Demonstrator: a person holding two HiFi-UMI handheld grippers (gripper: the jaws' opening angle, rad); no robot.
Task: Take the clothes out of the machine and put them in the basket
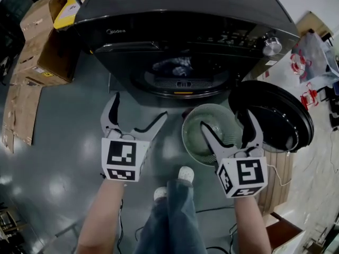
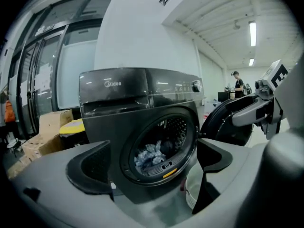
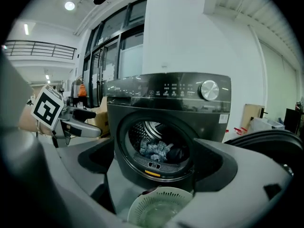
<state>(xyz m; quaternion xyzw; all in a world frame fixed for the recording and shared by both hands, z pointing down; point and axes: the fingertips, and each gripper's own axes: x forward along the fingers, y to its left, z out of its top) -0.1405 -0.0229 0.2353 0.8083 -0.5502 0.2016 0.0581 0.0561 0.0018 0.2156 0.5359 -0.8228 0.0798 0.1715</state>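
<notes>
A dark front-loading washing machine (image 1: 185, 25) stands ahead with its round door (image 1: 275, 115) swung open to the right. Blue-and-white clothes (image 1: 177, 66) lie inside the drum (image 2: 151, 153), also plain in the right gripper view (image 3: 156, 150). A pale green perforated basket (image 1: 193, 134) sits on the floor just below the opening (image 3: 159, 208). My left gripper (image 1: 139, 107) hangs open and empty in front of the machine, left of the basket (image 2: 190, 194). My right gripper (image 1: 226, 119) is open and empty above the basket. Neither one touches the clothes.
Cardboard boxes (image 1: 37, 41) and a yellow box (image 1: 71, 7) stand left of the machine. My own legs and white shoes (image 1: 177, 176) are close behind the basket. A wooden board (image 1: 278, 179) lies at the right. A person (image 2: 237, 84) stands far off.
</notes>
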